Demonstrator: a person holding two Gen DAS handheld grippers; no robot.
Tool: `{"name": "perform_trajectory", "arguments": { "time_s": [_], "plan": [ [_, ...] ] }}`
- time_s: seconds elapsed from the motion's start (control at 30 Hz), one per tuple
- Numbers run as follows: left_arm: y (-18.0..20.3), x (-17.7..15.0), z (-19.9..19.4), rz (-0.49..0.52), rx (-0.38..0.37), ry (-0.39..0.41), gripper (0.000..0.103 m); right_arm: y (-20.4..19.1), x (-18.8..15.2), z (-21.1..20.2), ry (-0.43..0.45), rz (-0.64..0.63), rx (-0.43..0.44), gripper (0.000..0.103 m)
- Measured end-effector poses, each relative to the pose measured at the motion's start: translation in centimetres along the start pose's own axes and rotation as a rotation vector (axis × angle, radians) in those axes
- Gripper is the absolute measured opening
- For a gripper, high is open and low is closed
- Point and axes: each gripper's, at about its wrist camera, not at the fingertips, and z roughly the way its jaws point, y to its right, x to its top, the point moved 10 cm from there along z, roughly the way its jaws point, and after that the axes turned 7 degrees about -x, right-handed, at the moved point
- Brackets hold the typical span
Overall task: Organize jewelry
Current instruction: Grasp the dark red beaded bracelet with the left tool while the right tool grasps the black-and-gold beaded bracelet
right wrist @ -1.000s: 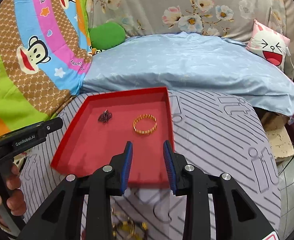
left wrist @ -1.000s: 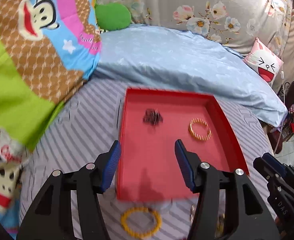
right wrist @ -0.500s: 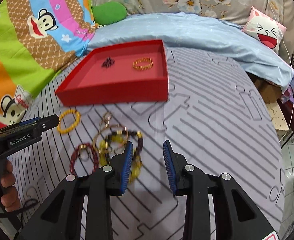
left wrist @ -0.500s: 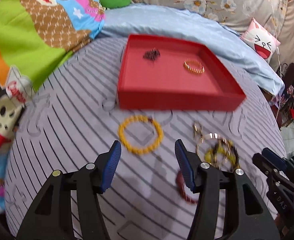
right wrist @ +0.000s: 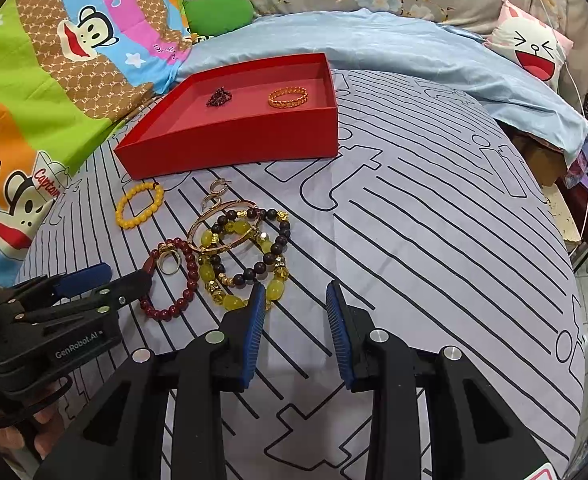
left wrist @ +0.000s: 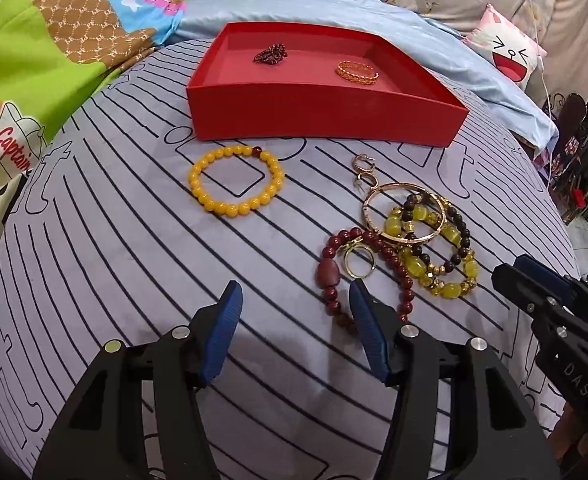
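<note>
Your left gripper (left wrist: 292,300) and right gripper (right wrist: 292,300), jaws apart, empty, have dropped back from red tray (left wrist: 318,114) to loose bracelets (left wrist: 418,236) near it: next pick ready

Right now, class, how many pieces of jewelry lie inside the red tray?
2. A dark beaded piece lies bunched toward the left of the red tray, and a gold chain-link bangle lies toward the right. The near wall may hide something small.
</note>
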Motion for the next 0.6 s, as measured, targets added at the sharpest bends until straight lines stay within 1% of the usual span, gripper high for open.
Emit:
{"name": "perform_trajectory", "arguments": {
  "time_s": [0.07, 0.13, 0.17, 0.2, 0.23, 0.3, 0.37, 0.4, 0.6],
  "plan": [
    [0.2, 0.1, 0.2, 0.011, 0.014, 0.001, 0.051, 0.0, 0.0, 0.0, -0.002, 0.003, 0.002, 0.031],
    [0.4, 0.2, 0.4, 0.035, 0.033, 0.006, 0.047, -0.1, 0.1, 0.2, -0.002, 0.001, 0.000, 0.031],
    [0.5, 0.3, 0.4, 0.042, 0.039, 0.008, 0.041, -0.2, 0.2, 0.2, -0.002, 0.000, 0.001, 0.031],
    [0.5, 0.3, 0.4, 0.048, 0.044, 0.011, 0.033, -0.2, 0.2, 0.3, -0.003, -0.001, 0.002, 0.031],
    [0.5, 0.4, 0.4, 0.050, 0.043, 0.014, 0.029, -0.2, 0.3, 0.4, -0.004, -0.001, 0.003, 0.031],
    [0.4, 0.5, 0.4, 0.037, 0.026, 0.013, 0.011, -0.2, 0.4, 0.6, -0.005, 0.000, 0.004, 0.031],
    [0.3, 0.6, 0.3, 0.025, 0.012, 0.012, 0.011, -0.2, 0.6, 0.9, -0.007, 0.004, 0.007, 0.031],
    [0.1, 0.7, 0.2, 0.018, 0.012, 0.014, 0.008, -0.2, 0.8, 1.0, -0.007, 0.005, 0.008, 0.031],
    [-0.7, 0.7, 0.1, -0.016, 0.007, 0.006, 0.008, -0.6, 1.9, 1.9, -0.006, 0.011, 0.011, 0.031]
  ]
}}
